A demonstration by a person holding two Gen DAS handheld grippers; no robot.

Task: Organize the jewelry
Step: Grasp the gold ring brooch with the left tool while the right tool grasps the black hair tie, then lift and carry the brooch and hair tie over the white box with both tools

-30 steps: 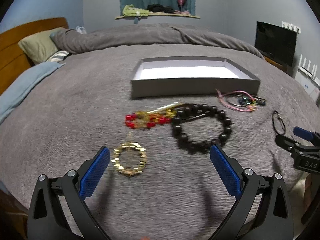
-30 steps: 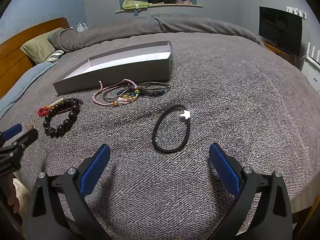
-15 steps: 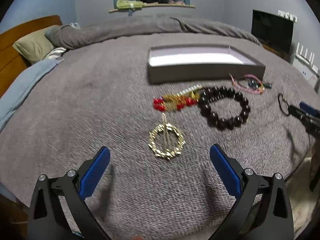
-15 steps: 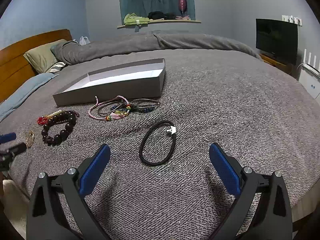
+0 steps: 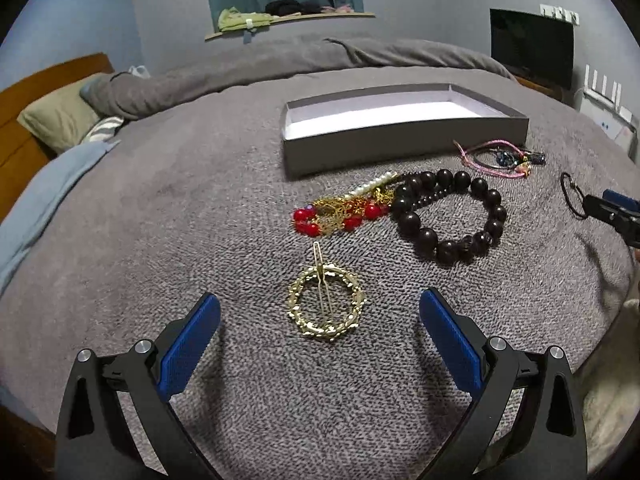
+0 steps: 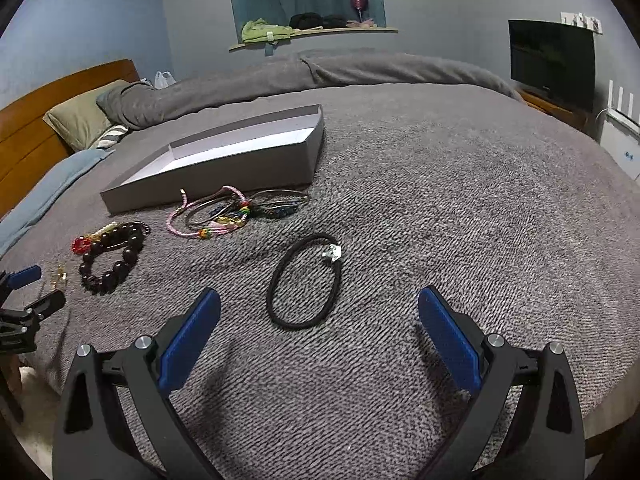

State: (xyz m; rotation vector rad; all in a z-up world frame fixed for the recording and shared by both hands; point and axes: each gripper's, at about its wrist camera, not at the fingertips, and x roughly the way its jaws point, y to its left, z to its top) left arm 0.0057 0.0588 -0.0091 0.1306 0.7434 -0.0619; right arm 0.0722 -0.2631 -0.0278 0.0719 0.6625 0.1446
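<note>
both the left gripper (image 5: 320, 320) and right gripper (image 6: 319, 316) are gaping empty over the nubby grey bed (image 5: 160, 240), framing a knobbly gold ring (image 5: 326, 303) and a black cord loop (image 6: 304, 280).

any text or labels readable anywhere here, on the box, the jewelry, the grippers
None can be read.
The grey box shows plain walls.
The white unit by the wall bears a small blue mark, too small to read.
The left gripper and right gripper show no lettering.
</note>
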